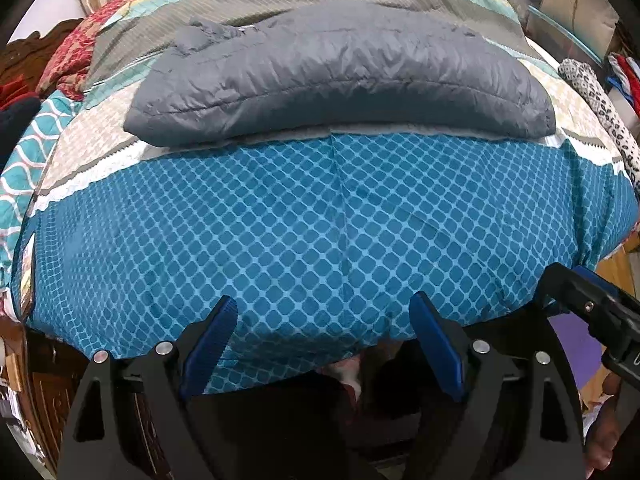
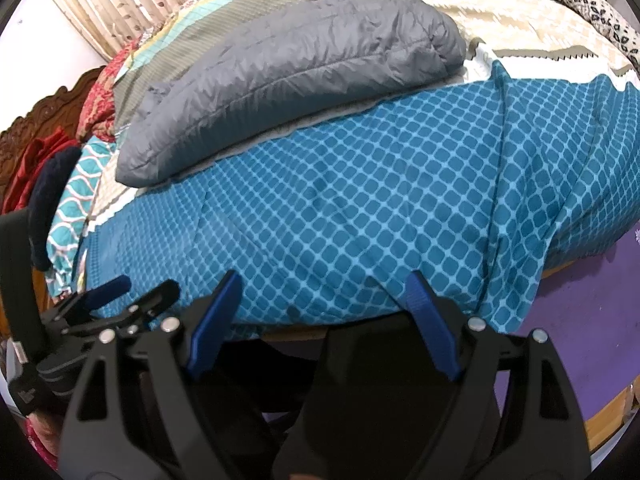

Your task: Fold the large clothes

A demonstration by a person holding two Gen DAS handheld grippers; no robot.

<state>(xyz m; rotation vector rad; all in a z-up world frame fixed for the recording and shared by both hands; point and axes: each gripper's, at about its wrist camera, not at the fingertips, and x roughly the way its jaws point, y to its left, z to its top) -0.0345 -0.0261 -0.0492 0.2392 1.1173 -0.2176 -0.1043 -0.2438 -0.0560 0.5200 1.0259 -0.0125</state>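
1. Grey puffer jacket (image 1: 340,76) lies folded on the bed (image 1: 320,220), beyond the blue-patterned cover; leopard-print cloth (image 1: 600,96) at right edge
2. Left tool (image 1: 324,312) and right tool (image 2: 320,288) hover at the bed's near edge, both spread wide, holding nothing

Open blue diamond-patterned bedspread (image 1: 320,220) spans the bed's near half; puffy grey quilted jacket (image 1: 340,80) blocks the middle, leopard-print cloth (image 2: 584,4) the right edge.

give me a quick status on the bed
Left gripper open, right gripper open, both empty. Grey jacket folded on bedspread. Nothing in the way.
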